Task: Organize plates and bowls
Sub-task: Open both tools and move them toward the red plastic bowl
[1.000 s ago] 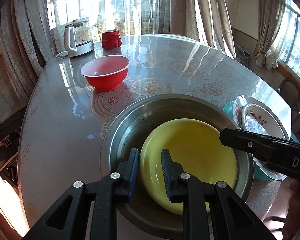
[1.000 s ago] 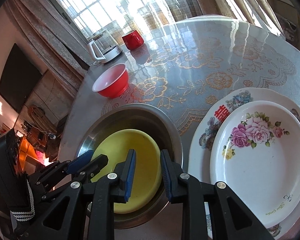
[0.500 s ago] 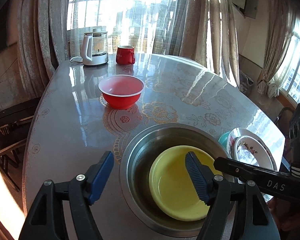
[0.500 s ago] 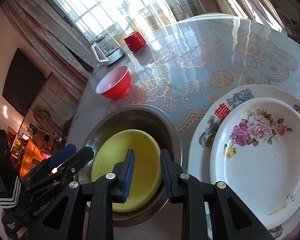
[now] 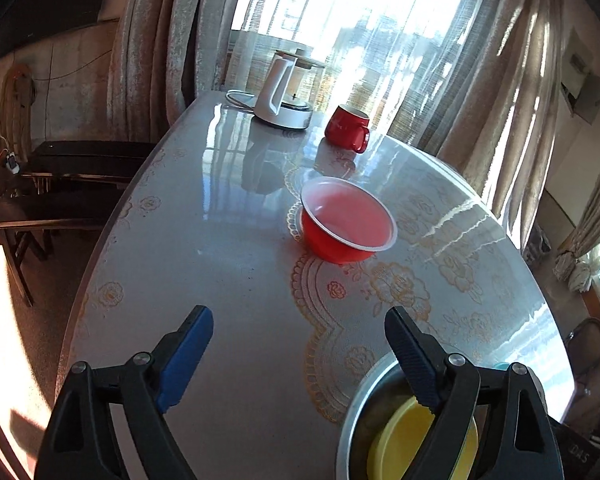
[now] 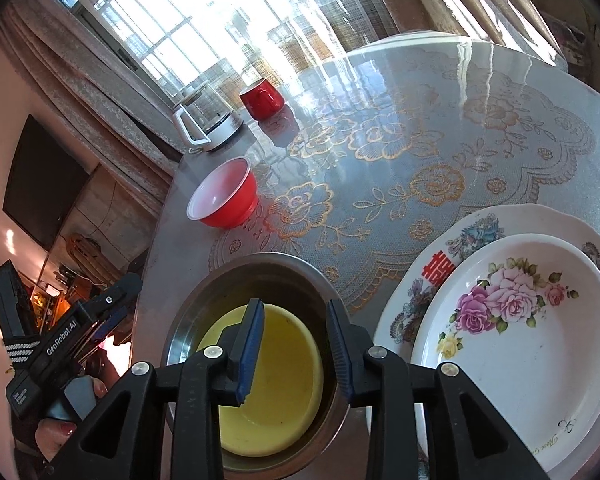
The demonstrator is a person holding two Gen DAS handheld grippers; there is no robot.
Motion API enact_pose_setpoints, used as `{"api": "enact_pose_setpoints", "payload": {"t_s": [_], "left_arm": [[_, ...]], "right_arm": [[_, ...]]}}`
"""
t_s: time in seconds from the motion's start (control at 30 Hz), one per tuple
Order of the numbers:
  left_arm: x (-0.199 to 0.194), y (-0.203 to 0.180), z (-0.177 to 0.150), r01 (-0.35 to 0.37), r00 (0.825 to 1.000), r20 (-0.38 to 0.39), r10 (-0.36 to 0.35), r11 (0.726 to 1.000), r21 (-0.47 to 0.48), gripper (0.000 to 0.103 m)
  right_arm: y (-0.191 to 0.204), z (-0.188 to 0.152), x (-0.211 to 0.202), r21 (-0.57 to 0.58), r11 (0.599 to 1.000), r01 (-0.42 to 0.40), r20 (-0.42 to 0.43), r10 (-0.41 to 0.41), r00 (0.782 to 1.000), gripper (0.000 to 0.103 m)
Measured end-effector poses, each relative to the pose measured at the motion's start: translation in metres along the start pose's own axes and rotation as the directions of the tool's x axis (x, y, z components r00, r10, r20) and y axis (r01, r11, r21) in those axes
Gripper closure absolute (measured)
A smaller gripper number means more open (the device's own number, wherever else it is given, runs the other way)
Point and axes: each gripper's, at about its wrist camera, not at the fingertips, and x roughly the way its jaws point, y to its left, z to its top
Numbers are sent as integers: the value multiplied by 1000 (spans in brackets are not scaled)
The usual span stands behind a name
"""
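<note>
- The steel basin (image 6: 256, 320) sits at the near edge of the table (image 6: 420, 128); everything below is placed from it.
- Inside the basin lies a yellow bowl (image 6: 276, 364), tilted against the basin's near wall.
- The right gripper (image 6: 294, 344) hangs over the basin, above the yellow bowl. Its jaws are opening and stand a modest way apart; nothing is pinched between them (the bowl shows through the gap, lower down).
- The left gripper (image 5: 298, 352) is off to the basin's left side, over bare tablecloth. Its jaws are opening too, already spread wide, and they hold nothing. In its own view the basin (image 5: 364, 404) and the yellow bowl (image 5: 396, 448) sit at the lower right, partly behind the right finger.
- In the right wrist view the left gripper's body (image 6: 66, 332) shows left of the basin, with a person's fingers (image 6: 60, 428) around its handle.
- A red bowl (image 6: 226, 196) stands upright beyond the basin, well apart from it, towards the window.
- Further past the red bowl are a red mug (image 6: 262, 98) and a white kettle (image 6: 204, 118), close to each other at the table's far edge.
- Just right of the basin is a large flowered plate (image 6: 480, 228) with a smaller rose plate (image 6: 520, 344) stacked on it.
</note>
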Motion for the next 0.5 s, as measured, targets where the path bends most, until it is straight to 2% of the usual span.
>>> {"api": "enact_pose_setpoints", "payload": {"t_s": [0.17,0.27,0.4,0.5], "left_arm": [[32,5,23,-32,999,-12,32,999,-42,14],[50,5,38,-15,1000,-6,15,998,-63,14],[70,3,54,54,999,8,-53,996,-72,14],[84,7,57,107,994,7,-107,992,-66,14]], "right_arm": [[2,5,9,-9,1000,16,-21,-16,1000,70],[0,9,11,-17,999,33,-27,-33,999,70],[1,21,13,-23,999,46,-28,-47,999,69],[5,34,15,-29,998,52,-16,-52,998,63]]}}
